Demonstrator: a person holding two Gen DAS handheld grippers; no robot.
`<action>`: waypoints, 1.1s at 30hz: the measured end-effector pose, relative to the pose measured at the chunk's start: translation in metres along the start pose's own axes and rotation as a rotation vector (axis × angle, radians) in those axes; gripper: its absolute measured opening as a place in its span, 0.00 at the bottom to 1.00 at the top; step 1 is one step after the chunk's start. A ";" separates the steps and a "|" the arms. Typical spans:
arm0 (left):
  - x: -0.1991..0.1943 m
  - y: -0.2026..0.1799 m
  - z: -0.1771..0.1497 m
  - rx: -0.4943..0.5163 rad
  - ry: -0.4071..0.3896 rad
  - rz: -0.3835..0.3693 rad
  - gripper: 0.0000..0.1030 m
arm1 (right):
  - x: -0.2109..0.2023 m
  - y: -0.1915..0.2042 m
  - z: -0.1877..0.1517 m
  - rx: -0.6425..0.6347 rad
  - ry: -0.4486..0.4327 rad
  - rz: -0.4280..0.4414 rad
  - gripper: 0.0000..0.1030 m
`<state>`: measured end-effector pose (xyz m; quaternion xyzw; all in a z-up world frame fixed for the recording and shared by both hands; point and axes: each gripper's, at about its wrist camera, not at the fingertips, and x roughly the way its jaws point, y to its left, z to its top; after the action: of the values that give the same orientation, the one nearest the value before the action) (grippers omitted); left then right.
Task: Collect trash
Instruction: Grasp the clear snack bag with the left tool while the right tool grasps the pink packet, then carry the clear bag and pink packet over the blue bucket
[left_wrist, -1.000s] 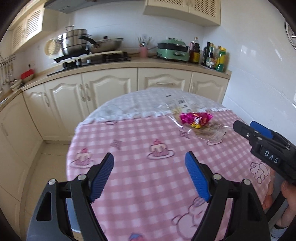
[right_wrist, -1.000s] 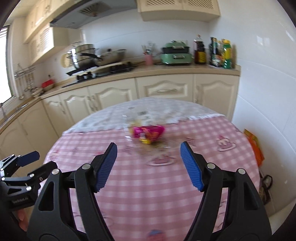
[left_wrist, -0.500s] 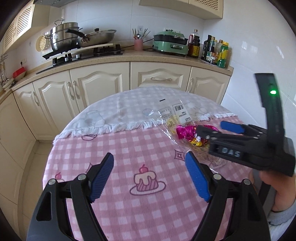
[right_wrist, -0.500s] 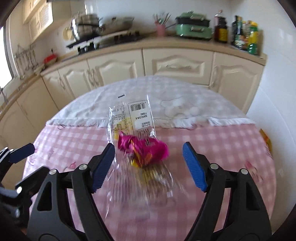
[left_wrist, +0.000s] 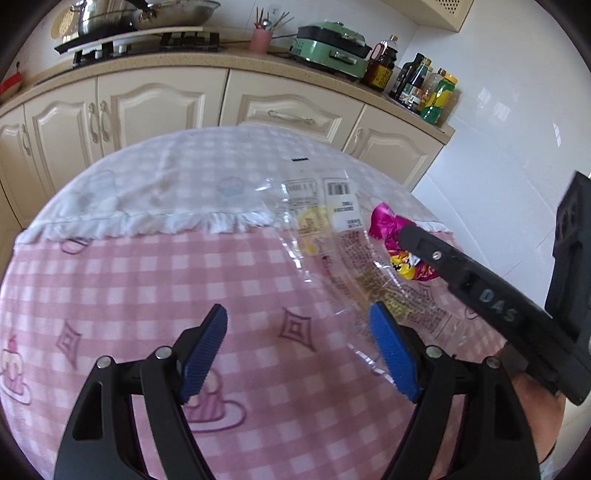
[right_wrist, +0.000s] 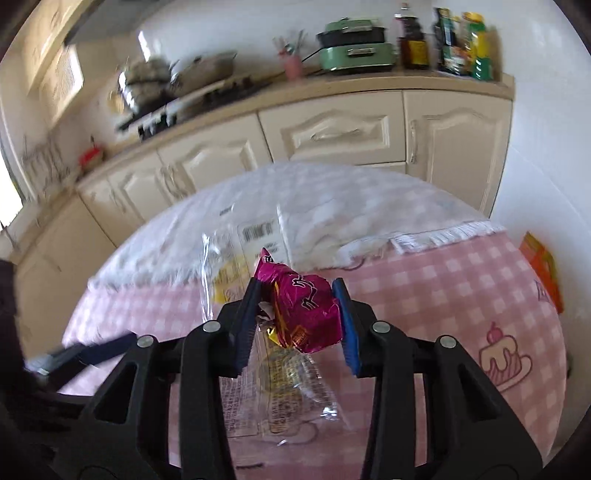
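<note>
R gripper (right_wrist: 299, 317) jaws closing on the pink wrapper (right_wrist: 303, 314), pads at both its sides, prob. already touching; wrapper sits on the clear bag (right_wrist: 288, 387) on the table (right_wrist: 443, 295). Squeeze to be finished before lifting, bag film kept out. Gripper pitched down. L gripper (left_wrist: 299, 354) held apart, empty, over cloth beside bag.

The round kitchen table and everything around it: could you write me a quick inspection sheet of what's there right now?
Surface: table under a pink checked cloth, white cloth across its far part.
Job's things: magenta wrapper; clear plastic bag lying flat beneath it.
Clutter: nothing seen.
Grippers: right gripper closing, wrapper between its pads; left gripper open, empty.
Cables: nothing seen.
Surroundings: cream cabinets, green cooker, bottles.
</note>
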<state>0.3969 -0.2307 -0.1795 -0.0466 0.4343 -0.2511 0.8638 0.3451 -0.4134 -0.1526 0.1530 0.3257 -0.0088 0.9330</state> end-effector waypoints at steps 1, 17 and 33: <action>0.002 -0.002 0.001 -0.003 0.004 -0.007 0.75 | -0.005 -0.006 0.000 0.032 -0.016 0.005 0.37; 0.035 -0.028 0.009 0.023 0.111 -0.007 0.28 | 0.011 -0.014 -0.013 0.024 0.088 -0.109 0.37; -0.055 0.051 -0.031 -0.032 0.006 0.020 0.02 | -0.003 0.096 -0.039 -0.123 0.162 0.107 0.37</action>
<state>0.3662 -0.1558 -0.1744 -0.0553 0.4412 -0.2356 0.8642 0.3305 -0.3112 -0.1533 0.1128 0.3913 0.0734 0.9104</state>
